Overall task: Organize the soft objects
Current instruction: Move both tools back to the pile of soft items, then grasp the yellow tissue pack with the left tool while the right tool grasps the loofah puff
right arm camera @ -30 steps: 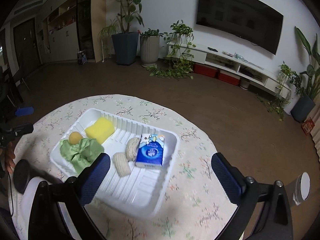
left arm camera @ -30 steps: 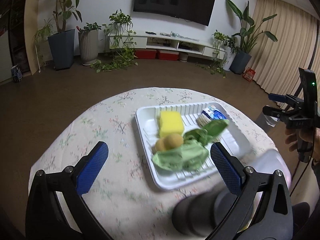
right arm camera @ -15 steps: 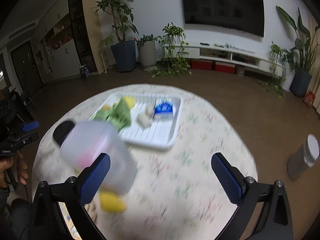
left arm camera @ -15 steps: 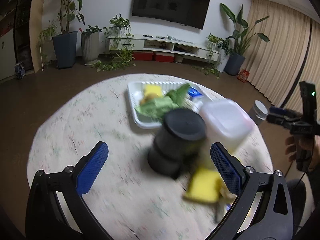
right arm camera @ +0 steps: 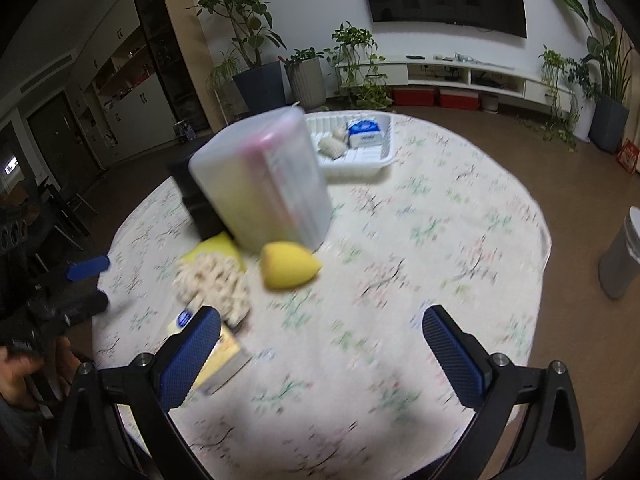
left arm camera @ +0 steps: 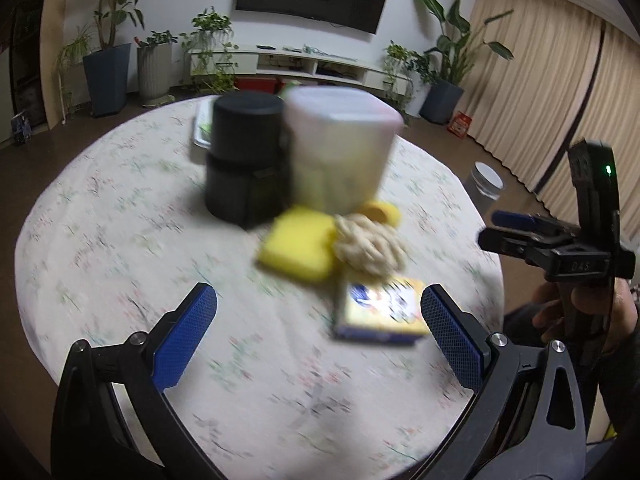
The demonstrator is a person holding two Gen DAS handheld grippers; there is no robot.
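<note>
Both views motion-blurred, so read positions loosely.

Your left gripper: jaws spread wide, nothing between them. Your right gripper: same, wide apart, empty.

Loose soft items sit in a cluster on the round table, near edge, in front of the black canister and the translucent plastic container:
- yellow sponge, flat, just ahead of the left gripper and slightly to its right
- beige knitted bundle, touching the sponge on its right side
- tissue pack, closest to you, right beside the left gripper's right finger; long axis runs roughly across the jaws
- yellow teardrop sponge, nearer the right gripper, ahead and left of its centre

Judgement: tissue pack is the left gripper's nearest pick; the teardrop suits the right.

Containers: white tray at far side, well apart from the cluster. In it: a blue-white tissue pack and pale rolled pieces. Rest of the tray hidden behind the containers. Translucent container's contents: can't tell.
</note>
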